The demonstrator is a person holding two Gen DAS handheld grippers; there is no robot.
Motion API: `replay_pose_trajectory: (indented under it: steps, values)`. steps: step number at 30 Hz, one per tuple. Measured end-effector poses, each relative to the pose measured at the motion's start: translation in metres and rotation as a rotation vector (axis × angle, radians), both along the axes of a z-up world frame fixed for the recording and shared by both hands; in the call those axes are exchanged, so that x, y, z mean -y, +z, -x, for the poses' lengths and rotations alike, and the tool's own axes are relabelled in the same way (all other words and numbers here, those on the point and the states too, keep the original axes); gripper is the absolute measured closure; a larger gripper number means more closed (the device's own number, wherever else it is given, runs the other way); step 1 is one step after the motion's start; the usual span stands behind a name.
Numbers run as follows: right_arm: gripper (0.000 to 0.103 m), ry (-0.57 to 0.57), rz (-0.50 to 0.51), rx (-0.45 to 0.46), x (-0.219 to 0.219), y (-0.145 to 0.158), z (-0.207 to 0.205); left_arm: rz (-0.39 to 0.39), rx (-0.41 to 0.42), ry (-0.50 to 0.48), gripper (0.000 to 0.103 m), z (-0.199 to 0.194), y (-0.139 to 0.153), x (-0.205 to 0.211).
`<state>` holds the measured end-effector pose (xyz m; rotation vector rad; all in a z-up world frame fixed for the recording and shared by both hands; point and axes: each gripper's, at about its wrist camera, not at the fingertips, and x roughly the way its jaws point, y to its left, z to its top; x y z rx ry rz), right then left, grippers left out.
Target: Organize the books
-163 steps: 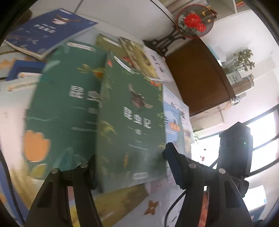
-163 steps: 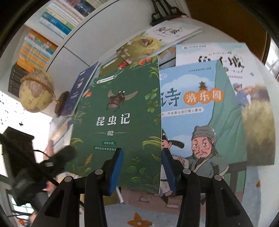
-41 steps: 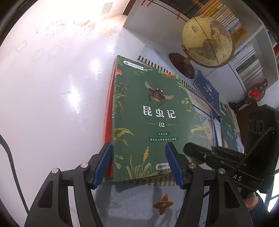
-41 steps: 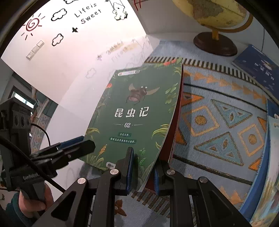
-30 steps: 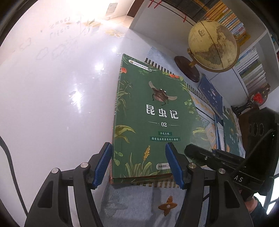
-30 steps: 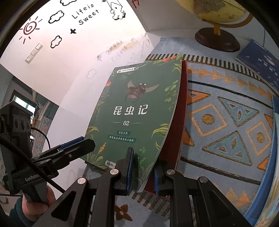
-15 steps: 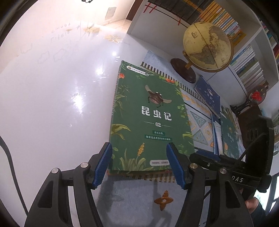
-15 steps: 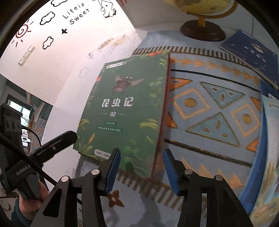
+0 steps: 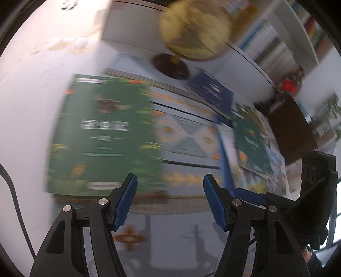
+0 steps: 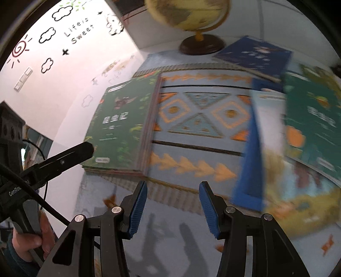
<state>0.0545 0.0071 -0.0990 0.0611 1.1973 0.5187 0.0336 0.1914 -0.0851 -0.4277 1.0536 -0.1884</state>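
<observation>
We have one green book [image 10: 123, 125] stacked left of the globe [image 10: 191, 12]; both the left tool [image 9: 170, 202] and right tool [image 10: 172, 207] hang released and empty. Several loose books [image 10: 309, 132] right of the globe remain.

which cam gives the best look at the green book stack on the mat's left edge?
Right wrist. The green book stack is fairly sharp there, with its side edge showing several layers. The left wrist view shows the green book stack larger and face-on, but smeared by motion blur, title unreadable.
</observation>
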Motion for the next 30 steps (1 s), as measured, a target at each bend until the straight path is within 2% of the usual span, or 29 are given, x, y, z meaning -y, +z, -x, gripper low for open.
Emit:
replay_pose_trajectory:
  steps: [6,13,15,16,20,24,30]
  values:
    - [0.054,-0.079,-0.012,0.019,0.073,0.013,0.004,-0.005,0.015,-0.093,0.041,-0.002,0.012,0.074]
    - [0.054,-0.138,-0.047,0.022,0.156,0.024,-0.004,-0.020,0.006,-0.128,0.039,-0.012,0.022,0.149]
    - [0.054,-0.157,-0.064,0.016,0.181,0.025,-0.010,-0.013,0.002,-0.125,0.032,-0.019,0.022,0.167]
    - [0.054,-0.166,-0.067,0.013,0.191,0.025,-0.013,-0.003,0.000,-0.124,0.032,-0.024,0.021,0.175]
    - [0.054,-0.219,-0.103,-0.022,0.235,0.022,-0.032,0.011,-0.020,-0.115,0.032,-0.044,0.013,0.196]
    - [0.054,-0.245,-0.129,-0.041,0.258,0.019,-0.053,0.020,-0.036,-0.080,0.032,-0.071,0.000,0.205]
    - [0.054,-0.222,-0.088,-0.034,0.264,0.011,-0.082,-0.002,-0.096,-0.048,0.032,-0.105,-0.030,0.211]
